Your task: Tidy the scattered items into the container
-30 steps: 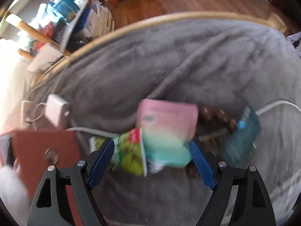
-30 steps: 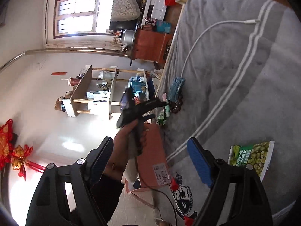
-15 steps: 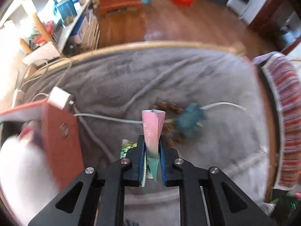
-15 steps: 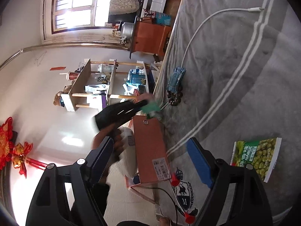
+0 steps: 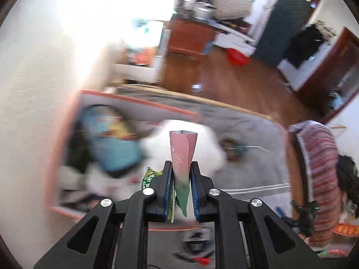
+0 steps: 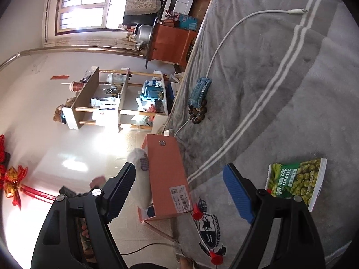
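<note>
Packets fill the left gripper (image 5: 181,186), whose jaws are pressed together on a pink-and-green sachet (image 5: 182,157) standing upright between the blue pads, its long axis running straight out along the fingers toward twelve o'clock. A sliver of a second green wrapper (image 5: 149,177) shows at the left pad; whether it is pinched too or only lying behind cannot be told.

The orange box (image 5: 67,139) lies at about ten o'clock from this claw in the left wrist view, its open mouth facing the camera, with blurred blue and white contents already inside. The sachet's tip looks to be near the box's right side, so the drop seems to call for a short carry leftward before the jaws part.

The right gripper (image 6: 179,192) is spread wide and holds nothing. In its view the box stands at twelve o'clock just beyond the fingers, a garlic pea packet (image 6: 296,181) lies on the grey blanket (image 6: 291,89) at three o'clock, and a blue wrapper (image 6: 199,92) with dark beads (image 6: 197,113) rests farther off at twelve, beside a white cable (image 6: 235,24). The right claw is the nearer one to the pea packet.
</note>
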Demonstrator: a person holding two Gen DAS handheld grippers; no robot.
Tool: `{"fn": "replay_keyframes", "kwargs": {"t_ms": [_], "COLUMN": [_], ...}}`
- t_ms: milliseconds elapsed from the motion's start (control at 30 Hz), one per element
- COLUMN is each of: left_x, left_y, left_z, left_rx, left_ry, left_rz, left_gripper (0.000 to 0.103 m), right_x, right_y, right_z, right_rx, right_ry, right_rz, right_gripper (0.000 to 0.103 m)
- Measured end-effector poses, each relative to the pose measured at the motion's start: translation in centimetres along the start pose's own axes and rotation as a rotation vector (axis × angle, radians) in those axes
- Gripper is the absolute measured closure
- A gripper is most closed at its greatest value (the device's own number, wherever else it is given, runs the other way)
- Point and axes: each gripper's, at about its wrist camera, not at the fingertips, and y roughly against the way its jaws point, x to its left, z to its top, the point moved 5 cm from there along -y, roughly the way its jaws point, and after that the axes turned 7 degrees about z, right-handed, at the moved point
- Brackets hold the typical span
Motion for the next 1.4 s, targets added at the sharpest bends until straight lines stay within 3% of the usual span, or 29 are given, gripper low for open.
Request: {"fn": "replay_keyframes", "kwargs": {"t_ms": [100,167,333,467,567,667,800,933,967,1000,1033,1067,1100,1133,1233,1333,1400], "left_x": [4.5,5.6,4.6,0.4,-3.7,-5.1,-3.0,1.7,2.6,3.1,3.6,4.2,4.7,5.1,6.1,7.9,9.9], "left_y": [0.4,1.2,3.4,4.0,1.5,-2.6,-7.7,-8.8,-8.9,-9.0,-9.0,-9.2,-9.5,-9.6,-10.4,-9.0,-7.3], "left_z": [0.2,0.2,-0.2,-0.9,-1.7,-2.4,-2.9,-1.8,-1.4,-1.4,-1.4,-1.4,-1.5,-1.8,-2.2,-2.4,-2.6], "left_rx": [0.033,0.015,-0.059,-0.159,-0.21,-0.164,-0.056,-0.071,-0.076,-0.083,-0.087,-0.083,-0.071,-0.062,-0.03,-0.058,-0.107], "left_ry": [0.069,0.1,0.137,0.228,0.254,0.251,0.233,0.372,0.386,0.391,0.399,0.407,0.418,0.431,0.469,0.523,0.576], "left_rz": [0.064,0.043,0.005,-0.168,-0.224,-0.239,-0.157,-0.14,-0.142,-0.14,-0.135,-0.129,-0.131,-0.14,-0.166,-0.168,-0.157], "left_gripper": [0.076,0.05,0.044,0.03,0.029,0.029,0.029,0.029,0.029,0.029,0.029,0.029,0.029,0.029,0.029,0.029,0.029], "right_x": [-0.5,-0.6,-0.7,-0.5,0.1,0.2,-2.5,-6.1,-7.1,-7.9,-7.9,-7.6,-7.1,-6.1,-1.5,8.0,15.7], "right_y": [-0.7,-1.0,-1.3,-1.8,-3.7,-8.5,-14.5,-19.9,-21.0,-22.0,-22.2,-22.3,-22.2,-21.8,-20.8,-21.7,-24.1], "right_z": [-0.4,-0.6,-0.9,-1.1,-0.6,1.7,6.7,11.0,11.7,12.4,12.6,12.9,12.9,12.7,11.9,9.0,5.0], "right_rx": [0.018,0.029,0.04,0.046,0.049,0.082,0.07,0.047,0.035,0.016,0.005,-0.006,-0.012,-0.02,-0.019,0.057,0.16], "right_ry": [0.0,0.004,0.038,0.03,0.001,-0.015,-0.066,-0.158,-0.181,-0.204,-0.202,-0.181,-0.159,-0.139,-0.076,0.074,0.203], "right_rz": [-0.029,-0.045,-0.089,-0.091,-0.062,-0.084,-0.159,-0.224,-0.252,-0.262,-0.265,-0.27,-0.281,-0.285,-0.236,-0.106,-0.021], "right_gripper": [0.021,0.021,0.021,0.021,0.021,0.024,0.027,0.03,0.033,0.045,0.071,0.081,0.084,0.093,0.095,0.095,0.095]}}
